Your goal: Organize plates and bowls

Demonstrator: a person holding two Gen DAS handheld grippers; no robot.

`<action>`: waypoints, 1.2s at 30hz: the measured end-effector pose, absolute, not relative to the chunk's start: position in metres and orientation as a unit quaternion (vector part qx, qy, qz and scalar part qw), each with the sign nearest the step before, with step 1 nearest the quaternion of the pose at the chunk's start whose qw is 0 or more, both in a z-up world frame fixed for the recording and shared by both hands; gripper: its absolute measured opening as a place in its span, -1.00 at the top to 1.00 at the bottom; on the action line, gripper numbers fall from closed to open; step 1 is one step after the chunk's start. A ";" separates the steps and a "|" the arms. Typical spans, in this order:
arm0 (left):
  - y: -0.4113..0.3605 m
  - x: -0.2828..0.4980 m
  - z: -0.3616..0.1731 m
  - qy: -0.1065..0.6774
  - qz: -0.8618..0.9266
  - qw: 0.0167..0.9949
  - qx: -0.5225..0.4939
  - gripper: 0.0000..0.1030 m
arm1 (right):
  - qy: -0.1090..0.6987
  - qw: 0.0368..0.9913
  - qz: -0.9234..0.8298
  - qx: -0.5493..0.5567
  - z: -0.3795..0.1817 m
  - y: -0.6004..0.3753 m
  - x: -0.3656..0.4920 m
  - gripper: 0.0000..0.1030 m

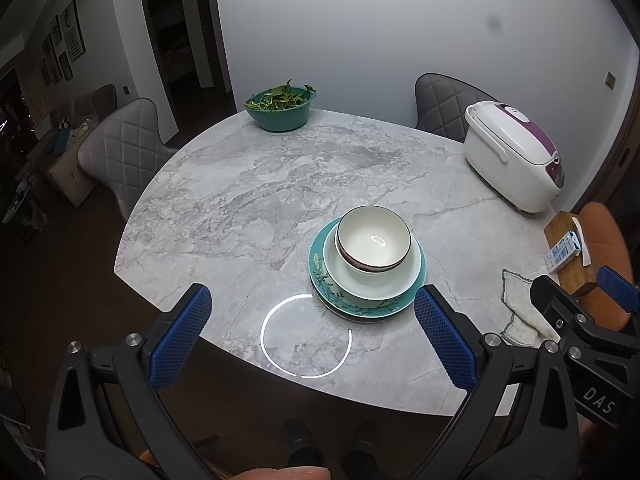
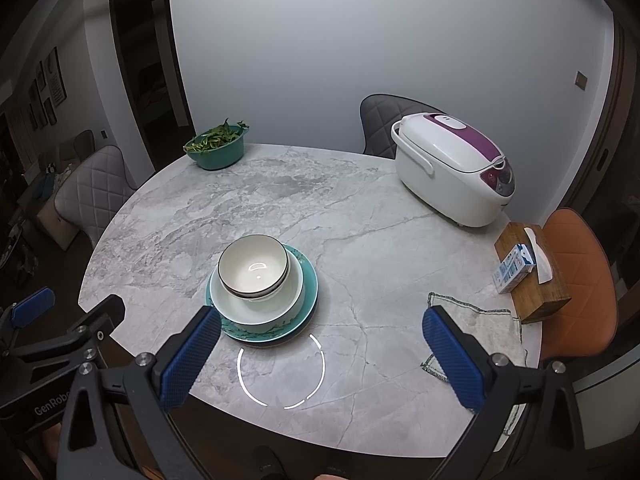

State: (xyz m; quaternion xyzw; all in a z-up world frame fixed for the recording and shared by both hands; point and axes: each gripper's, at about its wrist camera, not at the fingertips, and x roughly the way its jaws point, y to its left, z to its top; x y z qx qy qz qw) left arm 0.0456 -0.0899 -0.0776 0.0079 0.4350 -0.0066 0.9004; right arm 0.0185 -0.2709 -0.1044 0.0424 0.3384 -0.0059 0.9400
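Note:
One stack stands on the marble table (image 1: 240,184) near its front edge: a teal floral plate (image 1: 324,280) (image 2: 308,292) at the bottom, a pale shallow bowl (image 1: 408,276) (image 2: 224,296) on it, and white dark-rimmed bowls (image 1: 374,240) (image 2: 253,270) nested on top. My left gripper (image 1: 312,304) hovers open above the front edge, just short of the stack, with nothing between its fingers. My right gripper (image 2: 322,324) is open too, right of the stack and empty. Each gripper shows at the edge of the other's view.
A teal bowl of greens (image 1: 280,108) (image 2: 216,148) sits at the far edge. A white and purple rice cooker (image 1: 516,156) (image 2: 456,168) stands back right. A cloth (image 2: 476,332), a wooden tissue box (image 2: 536,292) with a small carton (image 2: 514,268) lie at right. Chairs ring the table.

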 end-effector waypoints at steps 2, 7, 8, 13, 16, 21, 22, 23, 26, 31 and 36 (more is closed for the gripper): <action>-0.090 0.047 -0.078 0.435 -0.007 0.900 0.008 -1.00 | 0.339 0.940 -0.005 0.043 -0.104 -0.271 0.019 -1.00; -0.090 0.047 -0.078 0.435 -0.008 0.900 0.008 -1.00 | 0.339 0.940 -0.005 0.043 -0.104 -0.272 0.019 -1.00; -0.089 0.049 -0.079 0.435 -0.009 0.900 0.009 -1.00 | 0.339 0.940 -0.005 0.042 -0.104 -0.272 0.019 -1.00; -0.089 0.049 -0.079 0.435 -0.008 0.900 0.009 -1.00 | 0.340 0.940 -0.004 0.042 -0.105 -0.272 0.018 -1.00; -0.089 0.051 -0.080 0.435 -0.009 0.900 0.009 -1.00 | 0.339 0.940 -0.004 0.042 -0.105 -0.272 0.019 -1.00; -0.089 0.051 -0.080 0.436 -0.009 0.900 0.010 -1.00 | 0.340 0.940 -0.004 0.041 -0.104 -0.272 0.020 -1.00; -0.089 0.051 -0.080 0.436 -0.009 0.900 0.010 -1.00 | 0.340 0.940 -0.004 0.041 -0.105 -0.272 0.019 -1.00; -0.089 0.052 -0.081 0.436 -0.010 0.900 0.010 -1.00 | 0.340 0.940 -0.004 0.042 -0.105 -0.272 0.019 -1.00; -0.088 0.052 -0.082 0.436 -0.011 0.900 0.010 -1.00 | 0.340 0.940 -0.004 0.041 -0.104 -0.272 0.020 -1.00; -0.088 0.053 -0.082 0.435 -0.010 0.900 0.010 -1.00 | 0.340 0.940 -0.004 0.041 -0.104 -0.272 0.020 -1.00; -0.088 0.052 -0.081 0.436 -0.009 0.900 0.011 -1.00 | 0.340 0.940 -0.004 0.040 -0.104 -0.272 0.020 -1.00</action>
